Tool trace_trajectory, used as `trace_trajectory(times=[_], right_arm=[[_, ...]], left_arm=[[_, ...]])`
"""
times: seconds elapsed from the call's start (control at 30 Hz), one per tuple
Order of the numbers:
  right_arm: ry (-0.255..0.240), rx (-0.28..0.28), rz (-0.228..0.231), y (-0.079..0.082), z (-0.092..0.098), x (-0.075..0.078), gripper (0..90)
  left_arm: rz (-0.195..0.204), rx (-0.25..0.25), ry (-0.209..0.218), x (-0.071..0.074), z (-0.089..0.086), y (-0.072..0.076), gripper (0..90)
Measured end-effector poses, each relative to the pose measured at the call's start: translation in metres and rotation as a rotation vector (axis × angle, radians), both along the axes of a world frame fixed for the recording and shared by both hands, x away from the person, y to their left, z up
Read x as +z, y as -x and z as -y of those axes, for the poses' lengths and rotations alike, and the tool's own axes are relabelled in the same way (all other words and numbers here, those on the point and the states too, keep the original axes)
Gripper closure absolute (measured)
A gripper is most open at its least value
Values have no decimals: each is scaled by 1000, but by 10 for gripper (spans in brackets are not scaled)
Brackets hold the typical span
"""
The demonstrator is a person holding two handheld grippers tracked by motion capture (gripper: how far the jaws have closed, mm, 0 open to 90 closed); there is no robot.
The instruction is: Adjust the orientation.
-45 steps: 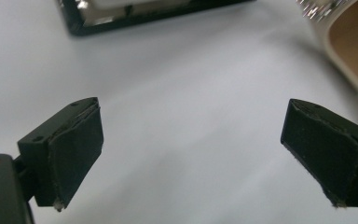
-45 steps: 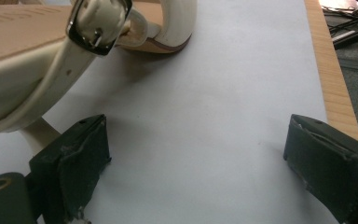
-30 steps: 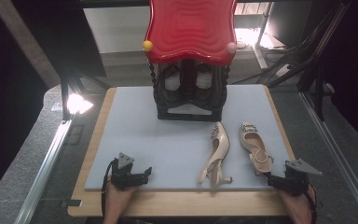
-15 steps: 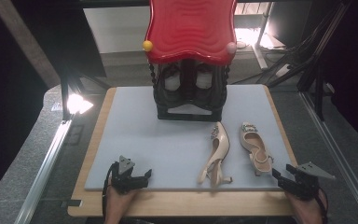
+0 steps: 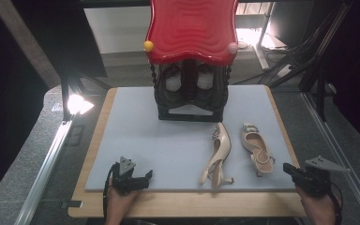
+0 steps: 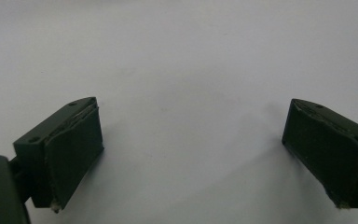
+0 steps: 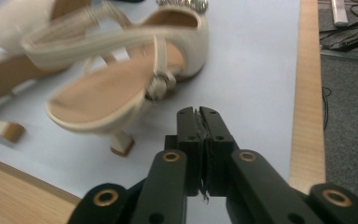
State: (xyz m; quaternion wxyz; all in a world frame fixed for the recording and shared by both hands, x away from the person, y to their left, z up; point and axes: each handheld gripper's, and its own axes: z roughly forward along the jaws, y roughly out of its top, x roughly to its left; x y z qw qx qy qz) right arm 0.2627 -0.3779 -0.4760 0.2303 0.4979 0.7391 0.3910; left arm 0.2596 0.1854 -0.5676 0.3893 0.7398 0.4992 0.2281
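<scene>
Two cream slingback heels lie on the blue-grey mat [image 5: 168, 140]. One shoe [image 5: 217, 154] rests on its side, the other shoe [image 5: 255, 147] stands upright to its right. My right gripper [image 5: 288, 168] hovers at the mat's front right corner, just behind the upright shoe's heel [image 7: 121, 93]. In the right gripper view this gripper [image 7: 199, 112] is shut; its jaws have just been closing with nothing between them. My left gripper [image 5: 147, 176] rests at the mat's front left. It is open [image 6: 193, 154] over bare mat, holding nothing.
A black shoe rack [image 5: 190, 93] with a wavy red top [image 5: 191, 28] stands at the back of the mat and holds white shoes. The mat lies on a wooden board [image 5: 187, 206]. A bright lamp [image 5: 77, 104] sits off the left edge; stands and cables are at the right.
My right hand has shifted right and risen a little, away from the upright shoe. The left hand and both shoes have stayed put.
</scene>
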Motion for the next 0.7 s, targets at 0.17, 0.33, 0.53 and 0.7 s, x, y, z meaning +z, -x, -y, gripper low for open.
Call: trace_trajectory(times=[0.17,0.33,0.53,0.7], right_arm=[[-30,53,14,2,-11,21,894],[-41,128,28,1,-36,39,896],[-33,246,31,-3,-81,45,897],[-31,316,17,-10,-114,35,896]], left_arm=[[-1,1,1,0,0,0,46],[-1,2,1,0,0,0,46],[0,2,2,0,0,0,46],[-1,2,1,0,0,0,46]])
